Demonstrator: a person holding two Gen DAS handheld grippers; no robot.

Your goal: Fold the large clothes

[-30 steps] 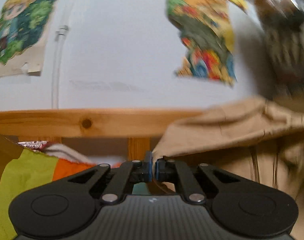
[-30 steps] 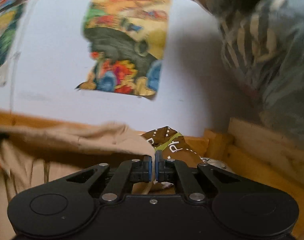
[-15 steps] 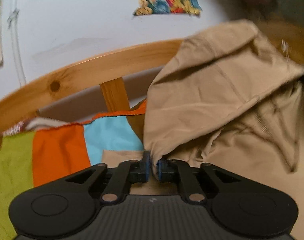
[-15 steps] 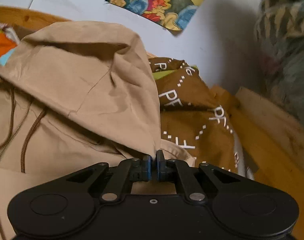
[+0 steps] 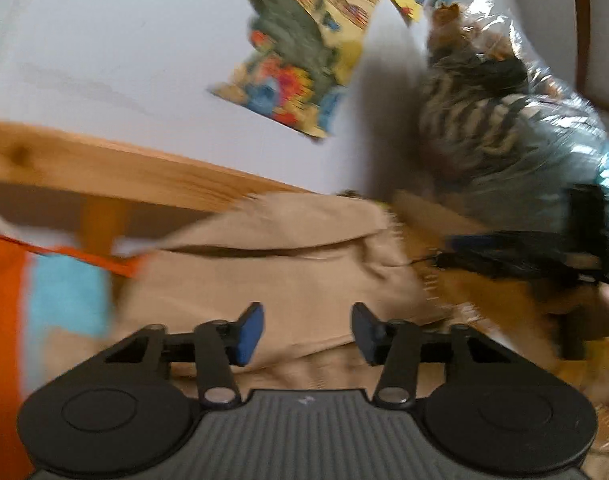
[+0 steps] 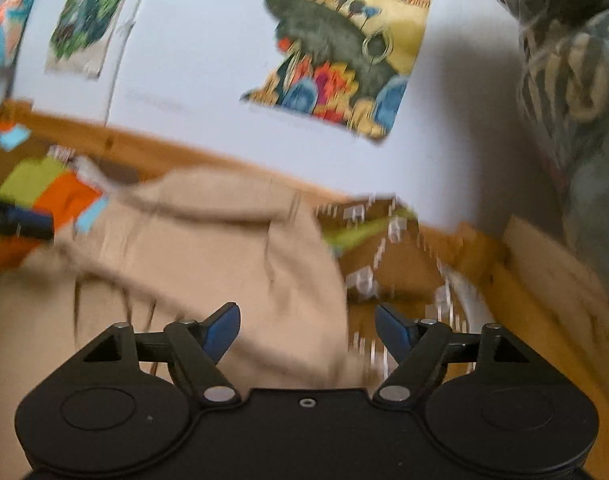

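A beige hooded garment (image 5: 288, 264) lies spread on the bed, its hood toward the wooden bed rail. In the right wrist view the same beige garment (image 6: 208, 248) fills the lower left, with dark drawstrings on it. My left gripper (image 5: 306, 330) hovers just over the cloth; its jaws are opening and the pads grip nothing. My right gripper (image 6: 307, 328) stands over the garment's right edge, its jaws opening wide, no cloth pressed between them. The other gripper shows as a dark blur (image 5: 516, 256) at the right of the left wrist view.
A wooden bed rail (image 5: 104, 168) runs behind the garment, below a white wall with colourful posters (image 6: 344, 48). A patchwork cover (image 5: 44, 296) in orange, blue and green lies at the left. A brown printed cloth (image 6: 388, 256) sits at the right, and bagged clothes (image 5: 504, 128) hang above.
Both grippers were shut on the beige garment's hood edges and have let go, jaws now apart. The garment has dropped flat and both views have tilted back up toward the wall.
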